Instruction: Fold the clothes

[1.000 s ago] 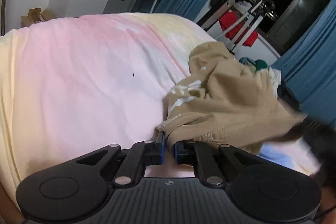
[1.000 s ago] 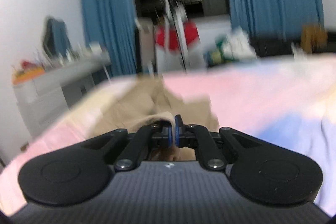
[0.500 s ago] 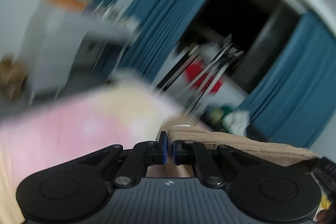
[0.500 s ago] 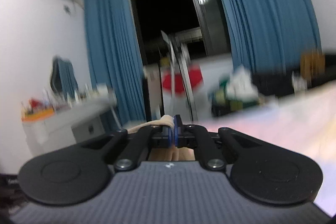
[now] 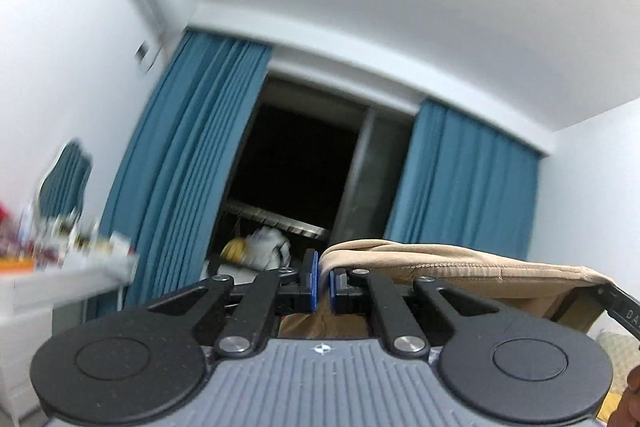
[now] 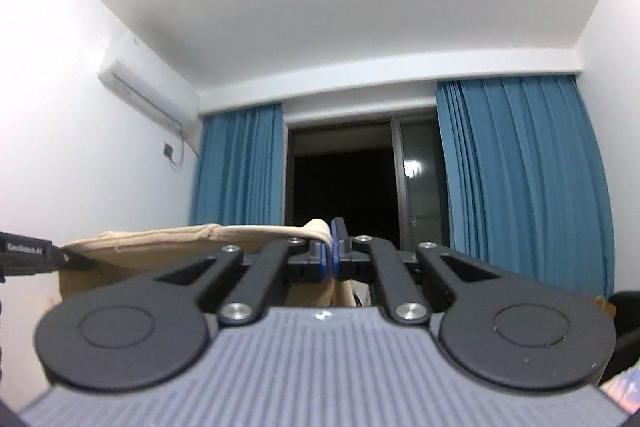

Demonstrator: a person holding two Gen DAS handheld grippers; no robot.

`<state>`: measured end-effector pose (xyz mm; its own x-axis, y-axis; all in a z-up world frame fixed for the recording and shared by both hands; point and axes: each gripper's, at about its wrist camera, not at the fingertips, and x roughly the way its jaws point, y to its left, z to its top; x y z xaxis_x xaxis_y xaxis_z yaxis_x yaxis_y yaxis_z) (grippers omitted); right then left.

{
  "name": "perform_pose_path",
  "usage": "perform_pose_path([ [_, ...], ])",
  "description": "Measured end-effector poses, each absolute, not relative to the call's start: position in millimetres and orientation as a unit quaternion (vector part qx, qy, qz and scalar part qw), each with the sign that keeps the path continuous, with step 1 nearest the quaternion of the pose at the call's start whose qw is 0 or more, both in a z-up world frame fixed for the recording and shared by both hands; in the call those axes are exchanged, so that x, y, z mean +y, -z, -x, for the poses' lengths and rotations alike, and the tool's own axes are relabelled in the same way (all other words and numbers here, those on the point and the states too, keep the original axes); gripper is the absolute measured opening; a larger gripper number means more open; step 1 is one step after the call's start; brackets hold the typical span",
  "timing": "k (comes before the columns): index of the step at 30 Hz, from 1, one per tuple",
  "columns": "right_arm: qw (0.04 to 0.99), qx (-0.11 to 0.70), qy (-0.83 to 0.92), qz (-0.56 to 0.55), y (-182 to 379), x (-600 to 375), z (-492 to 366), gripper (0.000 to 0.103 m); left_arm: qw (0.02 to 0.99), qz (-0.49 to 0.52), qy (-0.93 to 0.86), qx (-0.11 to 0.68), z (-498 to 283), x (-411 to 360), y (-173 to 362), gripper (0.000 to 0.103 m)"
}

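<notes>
A tan garment (image 5: 460,263) is held up in the air, its stitched hem stretched tight between both grippers. My left gripper (image 5: 323,279) is shut on one end of that hem. In the right wrist view the same tan garment (image 6: 160,239) runs off to the left, and my right gripper (image 6: 331,251) is shut on its other end. Each view catches the black tip of the opposite gripper at its edge. The rest of the garment hangs below, hidden behind the gripper bodies. The bed is out of sight.
Both cameras point up at the white ceiling, blue curtains (image 6: 520,187) and a dark window (image 6: 352,179). An air conditioner (image 6: 148,91) hangs on the left wall. A white dresser (image 5: 60,275) is blurred at the left edge.
Both grippers rose from the pink bed with the tan garment pinched in them. The views swung up from the bedding to the window and ceiling, and the hem pulled taut.
</notes>
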<state>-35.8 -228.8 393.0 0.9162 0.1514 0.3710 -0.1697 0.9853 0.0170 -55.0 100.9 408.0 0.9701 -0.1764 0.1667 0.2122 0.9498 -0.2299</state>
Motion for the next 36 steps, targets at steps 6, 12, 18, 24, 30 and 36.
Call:
perform_pose_path([
  [6, 0.978, -0.192, -0.078, 0.011, -450, -245, 102, 0.006, 0.983, 0.068, 0.138, -0.098, 115, 88, -459, 0.006],
  [12, 0.986, -0.141, -0.084, 0.019, -445, -264, 123, 0.006, 0.986, 0.051, 0.146, -0.057, 73, 72, -428, 0.007],
  [18, 0.992, -0.098, -0.082, 0.016, -389, -265, 83, 0.006, 0.987, 0.078, 0.138, 0.005, -21, 57, -359, 0.007],
  [24, 0.998, -0.027, -0.05, -0.023, -322, -274, -48, 0.006, 0.984, 0.105, 0.126, 0.068, -124, 41, -285, 0.007],
  [30, 0.998, 0.033, -0.004, -0.058, -206, -295, -216, 0.006, 0.981, 0.098, 0.088, 0.141, -299, 15, -147, 0.007],
  [36, 0.989, 0.119, 0.012, -0.085, -57, -317, -363, 0.006, 0.969, 0.085, 0.071, 0.222, -452, -4, 14, 0.007],
])
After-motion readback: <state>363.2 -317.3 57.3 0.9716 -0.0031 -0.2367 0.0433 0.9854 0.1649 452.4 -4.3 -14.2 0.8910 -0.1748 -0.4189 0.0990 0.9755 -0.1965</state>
